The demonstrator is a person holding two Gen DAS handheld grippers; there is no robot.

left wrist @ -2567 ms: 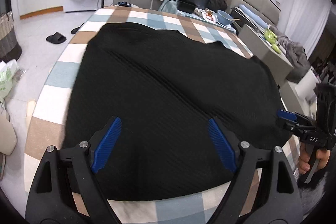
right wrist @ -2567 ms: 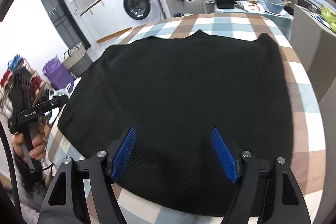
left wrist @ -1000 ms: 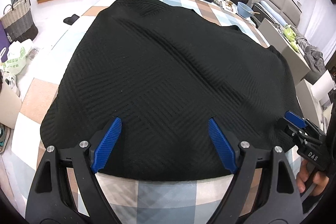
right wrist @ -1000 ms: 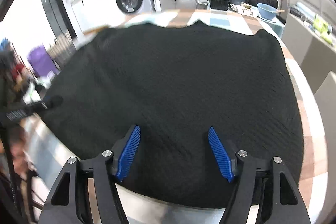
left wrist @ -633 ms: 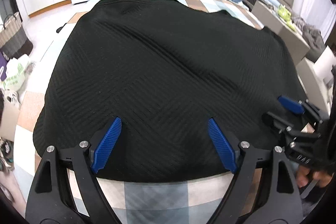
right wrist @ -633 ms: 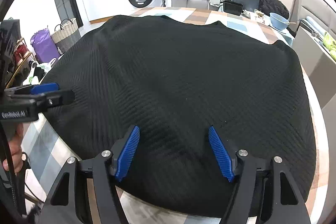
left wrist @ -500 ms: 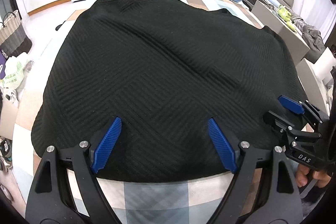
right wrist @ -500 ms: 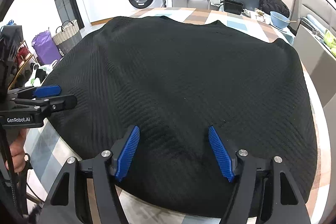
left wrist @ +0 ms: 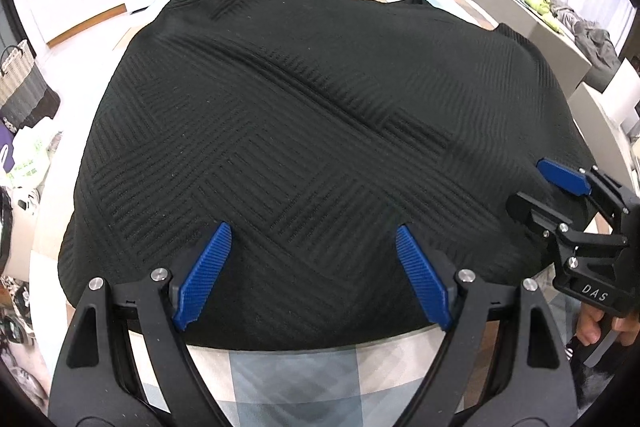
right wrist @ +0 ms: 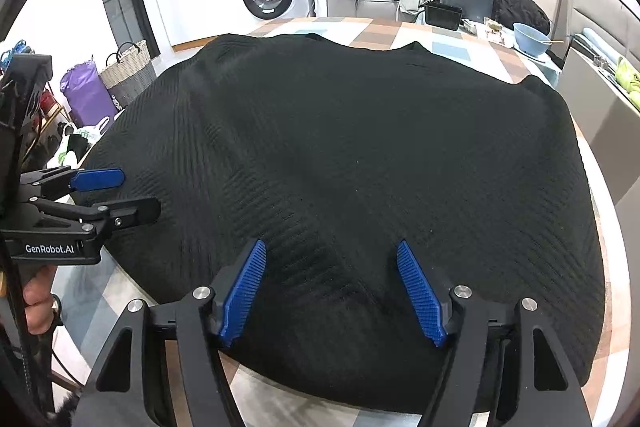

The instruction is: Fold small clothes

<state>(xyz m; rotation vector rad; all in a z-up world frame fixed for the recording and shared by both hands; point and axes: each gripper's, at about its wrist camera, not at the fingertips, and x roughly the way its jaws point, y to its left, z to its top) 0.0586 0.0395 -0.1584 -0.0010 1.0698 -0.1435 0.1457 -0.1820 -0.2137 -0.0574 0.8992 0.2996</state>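
Both tools, left tool [left wrist: 312, 275] and right tool [right wrist: 332, 293], gape released, seemingly just above the black garment [left wrist: 320, 131].

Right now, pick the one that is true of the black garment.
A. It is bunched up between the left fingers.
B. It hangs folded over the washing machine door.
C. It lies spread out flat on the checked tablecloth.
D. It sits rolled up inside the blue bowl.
C: the black garment lies spread flat over the checked tablecloth, with both pairs of fingers open above its near edge.
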